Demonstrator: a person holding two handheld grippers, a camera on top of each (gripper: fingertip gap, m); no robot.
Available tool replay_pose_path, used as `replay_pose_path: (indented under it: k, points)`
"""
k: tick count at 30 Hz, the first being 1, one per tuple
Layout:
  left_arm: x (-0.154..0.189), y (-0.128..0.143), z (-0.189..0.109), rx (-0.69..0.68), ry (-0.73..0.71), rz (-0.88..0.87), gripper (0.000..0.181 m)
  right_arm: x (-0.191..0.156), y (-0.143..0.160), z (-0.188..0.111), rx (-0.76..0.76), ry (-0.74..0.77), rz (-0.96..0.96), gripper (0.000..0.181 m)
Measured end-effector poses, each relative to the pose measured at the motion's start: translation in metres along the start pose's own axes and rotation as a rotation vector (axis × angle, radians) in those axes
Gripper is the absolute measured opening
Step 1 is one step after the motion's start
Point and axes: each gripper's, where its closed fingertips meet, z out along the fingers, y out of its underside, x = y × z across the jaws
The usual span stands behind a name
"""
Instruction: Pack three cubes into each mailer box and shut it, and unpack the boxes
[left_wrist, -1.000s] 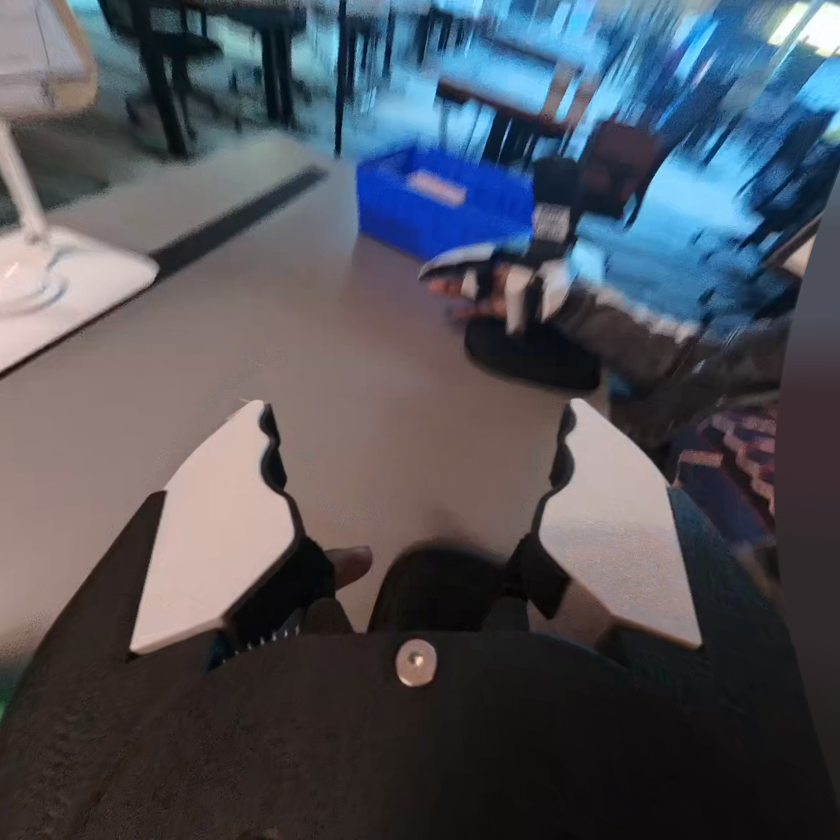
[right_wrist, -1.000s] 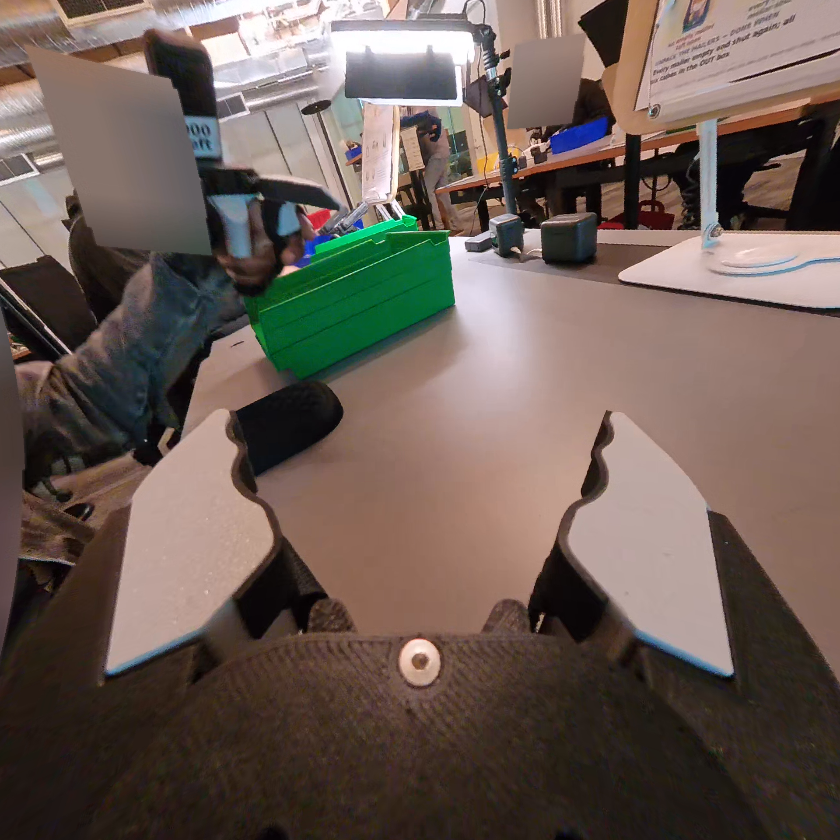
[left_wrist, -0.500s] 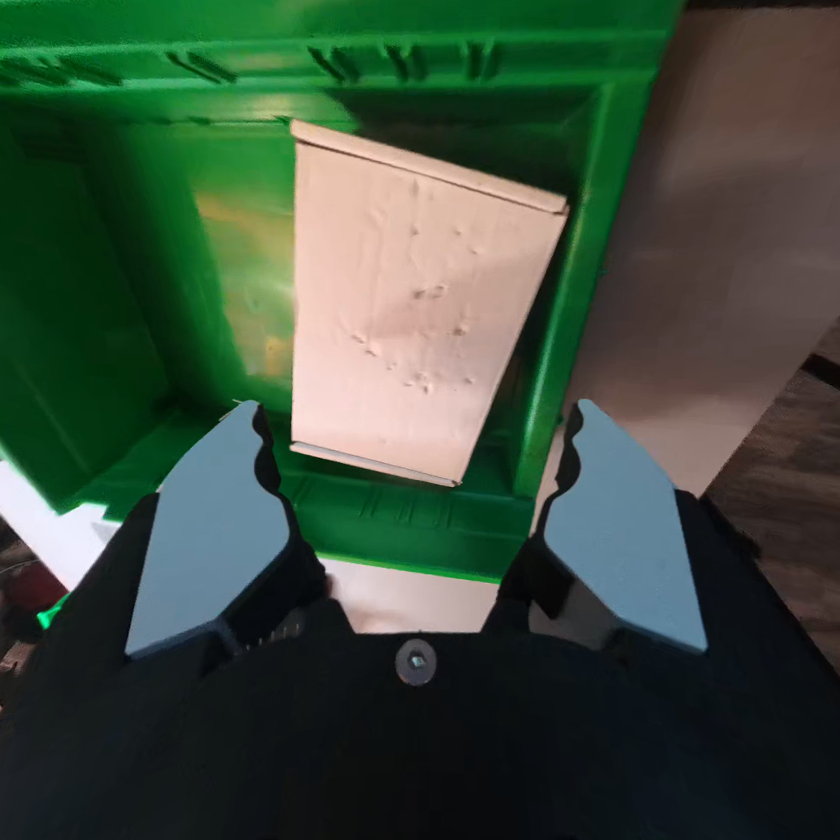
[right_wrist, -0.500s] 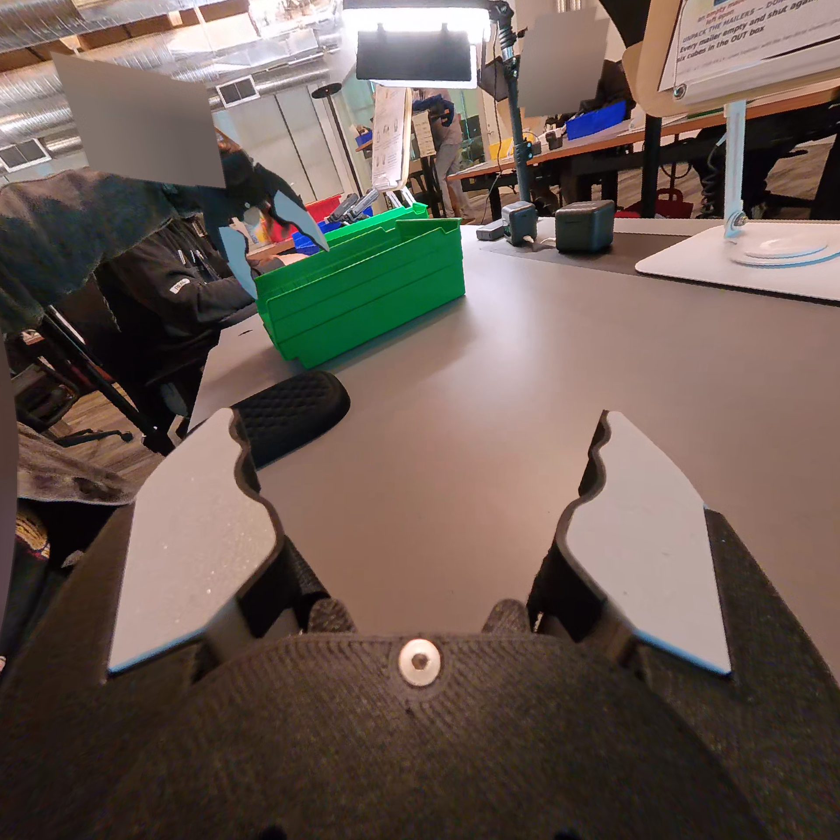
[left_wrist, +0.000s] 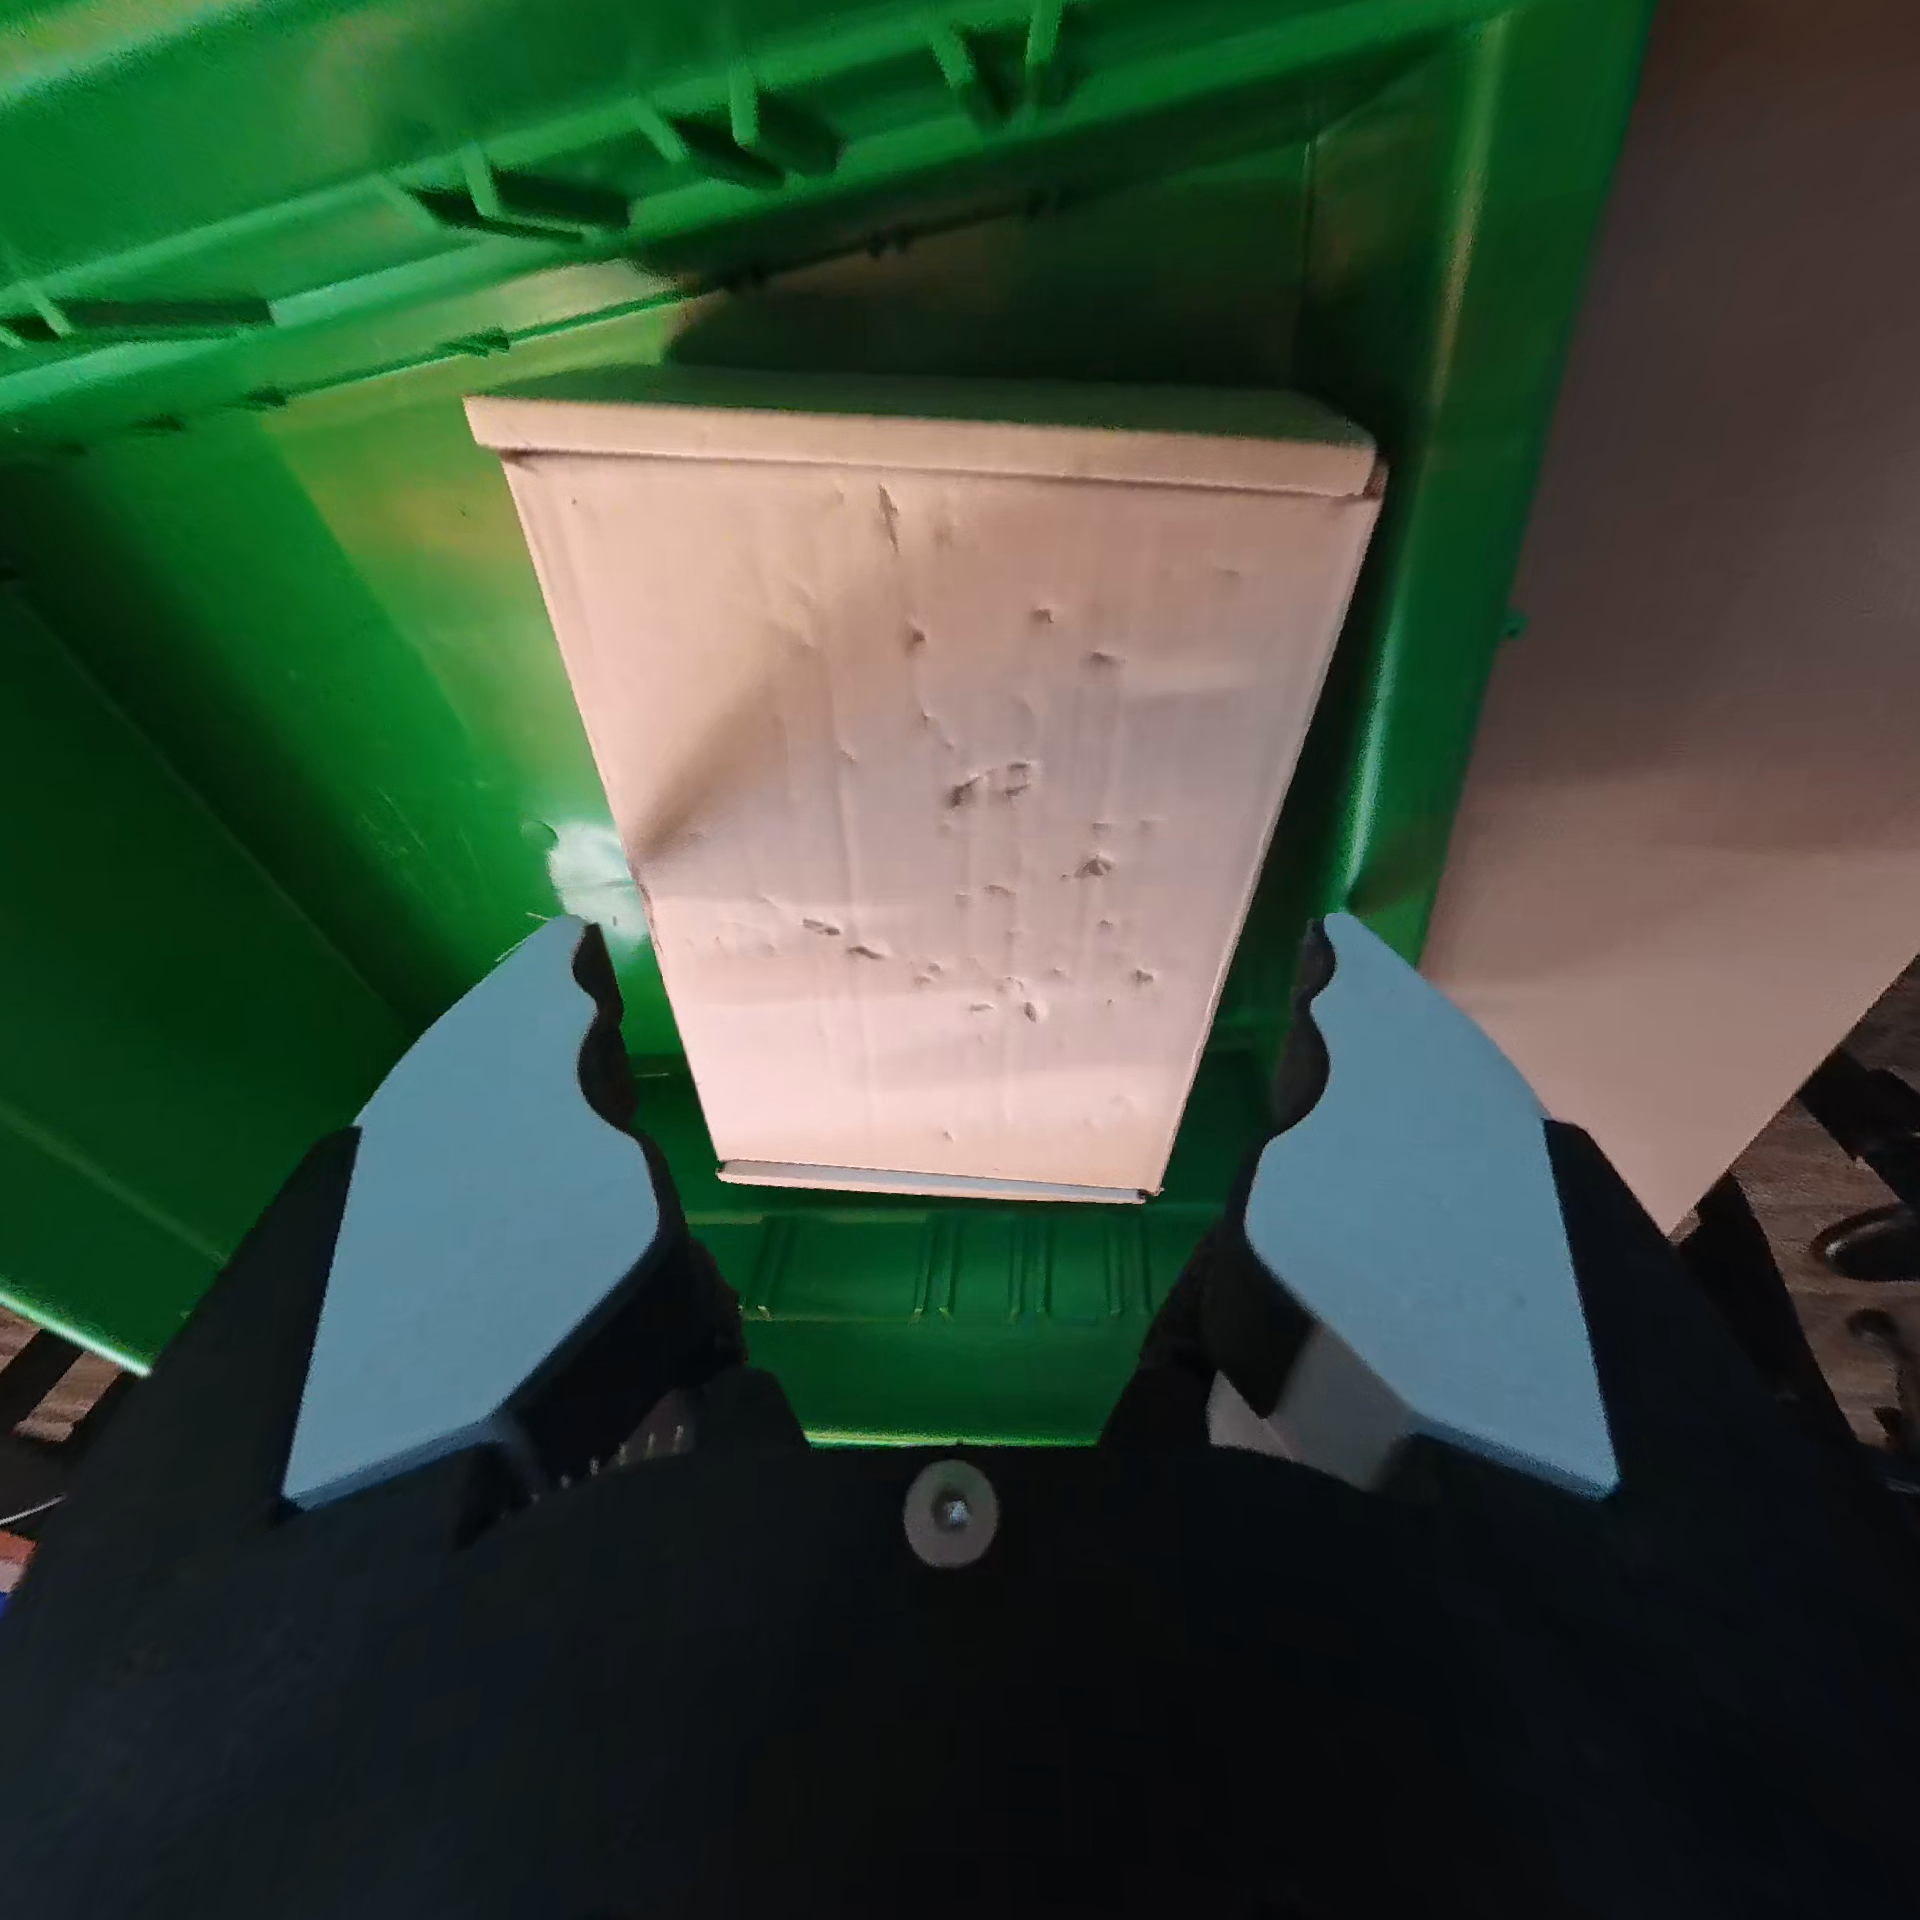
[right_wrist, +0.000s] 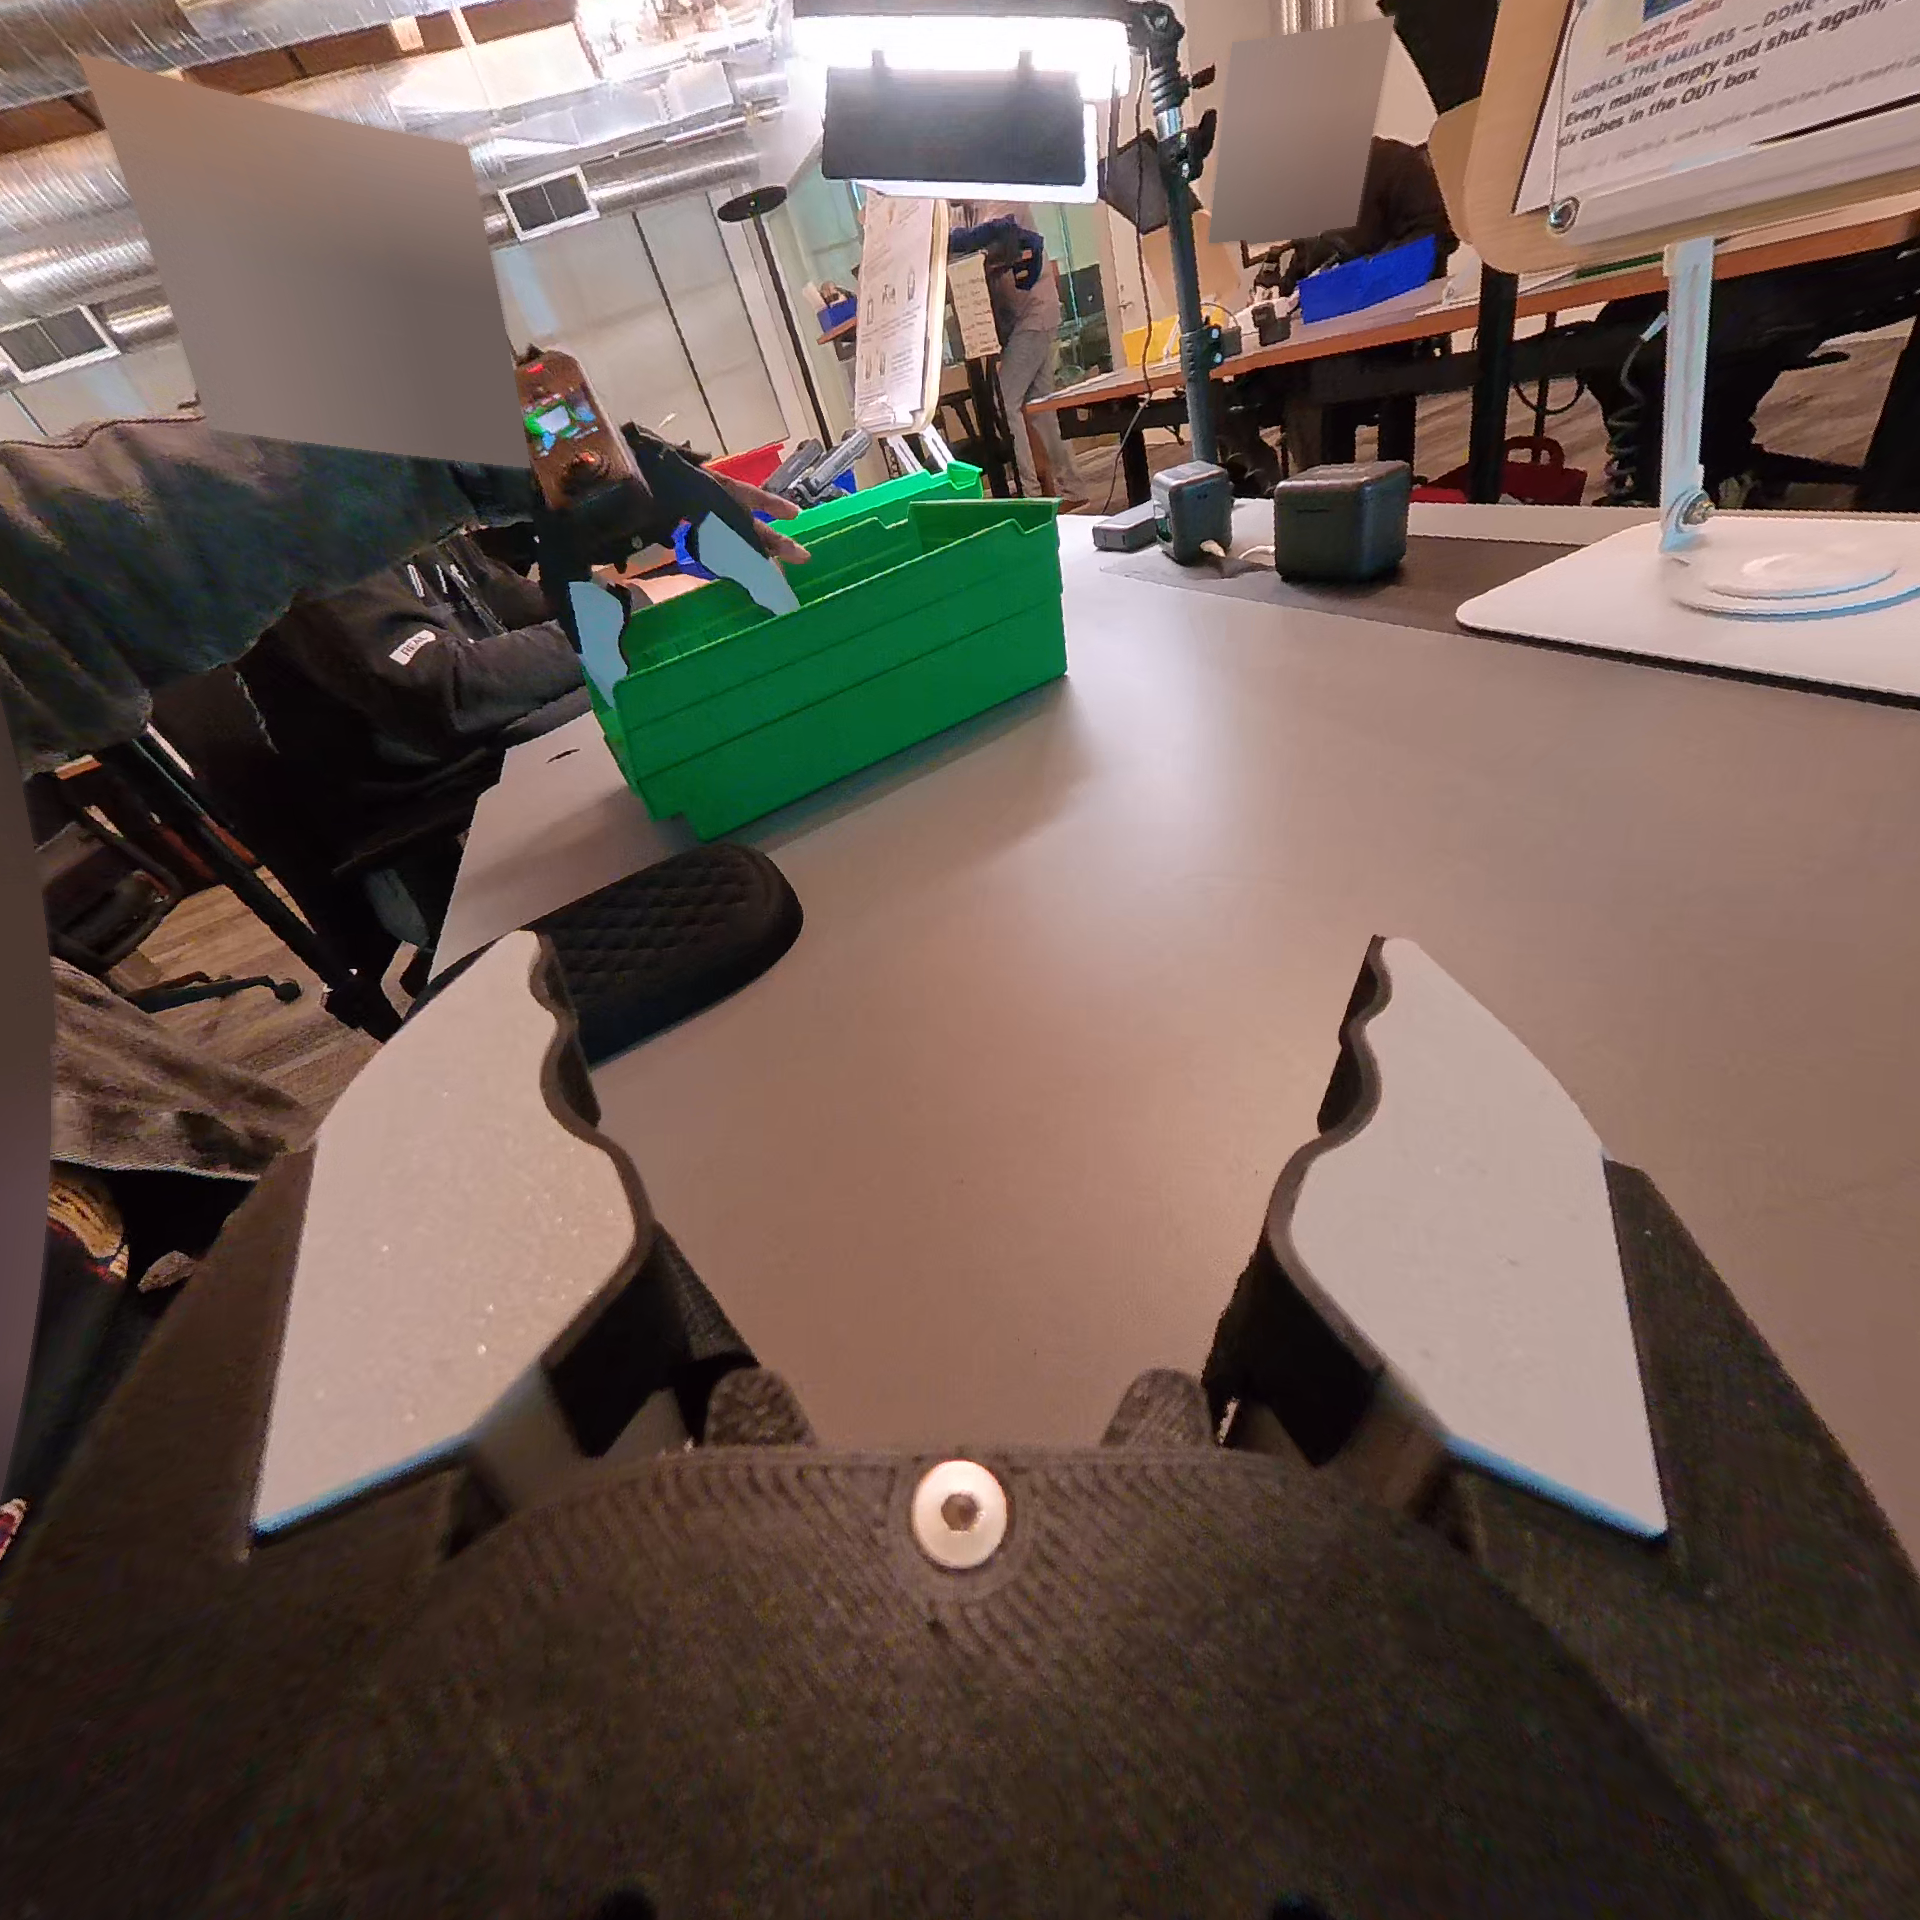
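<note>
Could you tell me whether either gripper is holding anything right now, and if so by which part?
Nothing is held. The left gripper is open above the box; the right gripper is open over the table.

We see a grey table (right_wrist: 1299, 831) carrying a green bin (right_wrist: 862, 665), with a black textured pad (right_wrist: 665, 935) just in front of that bin, two dark chargers (right_wrist: 1340, 530) well behind it, and a white stand base (right_wrist: 1725, 603) beyond those.

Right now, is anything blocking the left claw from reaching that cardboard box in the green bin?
Nothing visible does. The left gripper hangs open above the mailer box in the green bin, its fingers either side of the box's near end.
</note>
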Motion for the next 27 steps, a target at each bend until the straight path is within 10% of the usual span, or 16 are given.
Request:
replay_pose_path:
  k: [16, 27]
  points:
    - [-0.004, 0.001, 0.012, 0.027, 0.025, 0.002, 0.116, 0.001, 0.001, 0.0, 0.0, 0.005, 0.006, 0.137]
    - [-0.021, 0.002, -0.035, -0.024, -0.044, -0.063, 0.112, 0.0, 0.002, 0.001, -0.008, 0.002, 0.003, 0.137]
